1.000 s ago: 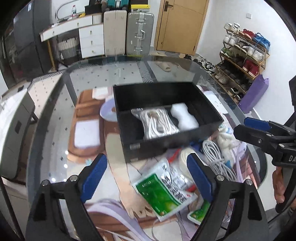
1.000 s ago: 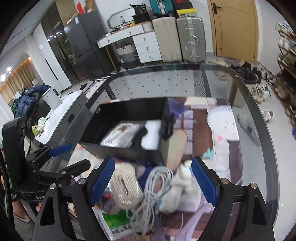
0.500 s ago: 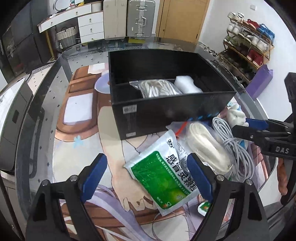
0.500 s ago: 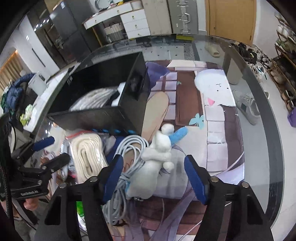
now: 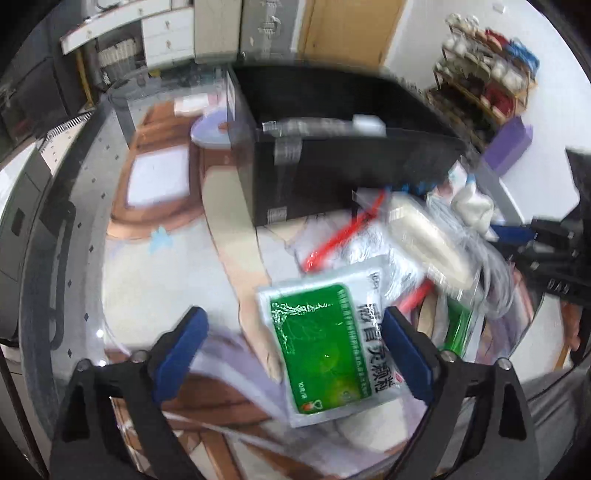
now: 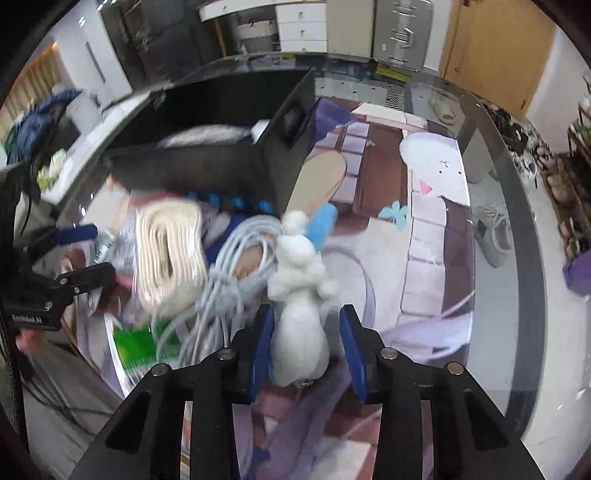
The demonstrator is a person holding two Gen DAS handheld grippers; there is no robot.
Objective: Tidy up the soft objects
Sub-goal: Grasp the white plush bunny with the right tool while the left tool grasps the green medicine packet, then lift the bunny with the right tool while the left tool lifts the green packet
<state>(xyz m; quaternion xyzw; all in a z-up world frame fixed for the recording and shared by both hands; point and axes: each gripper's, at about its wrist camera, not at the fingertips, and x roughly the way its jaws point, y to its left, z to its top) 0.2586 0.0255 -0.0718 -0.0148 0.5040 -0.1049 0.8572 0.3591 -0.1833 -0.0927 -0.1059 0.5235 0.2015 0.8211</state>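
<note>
Plush toy: the white plush toy (image 6: 300,317) lies between your right gripper's (image 6: 306,349) blue pads, head toward the black box (image 5: 343,162); its body touches the inner pad, with a gap to the outer one.
Right gripper: jaws partly apart around the toy, not pressed on it from both sides.
Left gripper: your left gripper (image 5: 295,354) is spread wide and holds nothing; the green sachet (image 5: 325,347) lies flat between its pads.
Edges and room: the toy sits just beside the grey cable coil (image 6: 236,269); bare printed mat (image 6: 436,258) lies on its other side. The box wall stands close behind the pile.
Counts: one plush toy, one grey cable coil, one bagged cream rope bundle (image 6: 171,251) outside the box, one full green sachet with a second green packet (image 6: 136,343) partly under the cable. Inside the box, one bagged bundle and one white piece, both blurred.
Surface: glass table (image 6: 517,236) over a printed mat.
Room: wooden door (image 5: 354,33), shoe rack (image 5: 487,74), white drawers (image 6: 301,26), suitcases (image 6: 402,29).
</note>
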